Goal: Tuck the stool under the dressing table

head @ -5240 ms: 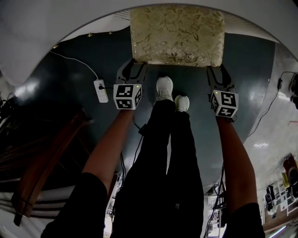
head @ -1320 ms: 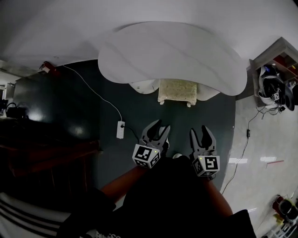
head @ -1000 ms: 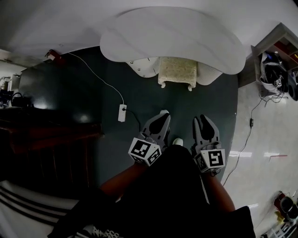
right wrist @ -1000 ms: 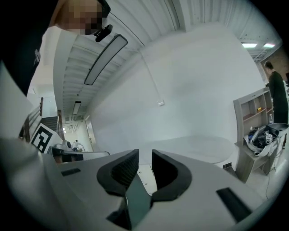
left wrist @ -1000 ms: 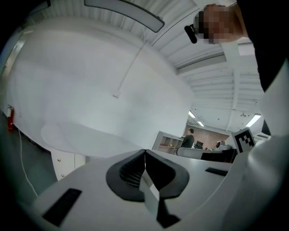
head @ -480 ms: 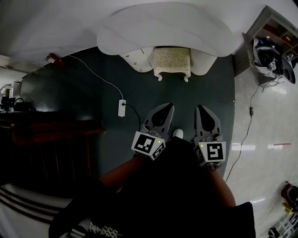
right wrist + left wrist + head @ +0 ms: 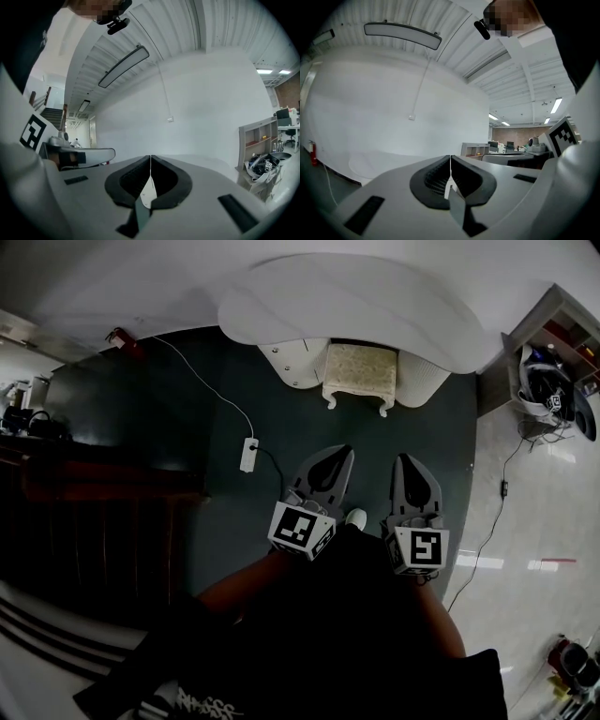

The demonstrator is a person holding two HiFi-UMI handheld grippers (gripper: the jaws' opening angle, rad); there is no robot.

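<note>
The stool (image 7: 359,371), with a pale patterned cushion and white legs, stands under the front edge of the white curved dressing table (image 7: 356,301), between its two white side units. Both grippers hang well back from it, near the person's body, and neither touches it. My left gripper (image 7: 339,454) is shut with nothing between its jaws; in the left gripper view its tips (image 7: 450,157) meet in a line. My right gripper (image 7: 410,461) is shut and empty too, and its tips (image 7: 150,157) are pressed together.
A white power strip (image 7: 248,455) with its cable lies on the dark floor left of the grippers. Dark wooden furniture (image 7: 94,521) fills the left side. A shelf unit (image 7: 553,362) with gear stands at the right, and a cable (image 7: 497,512) runs over the light floor.
Both grippers have lifted and drawn back from the stool. The right gripper's jaws have closed on nothing. The left stayed shut over the last second.
</note>
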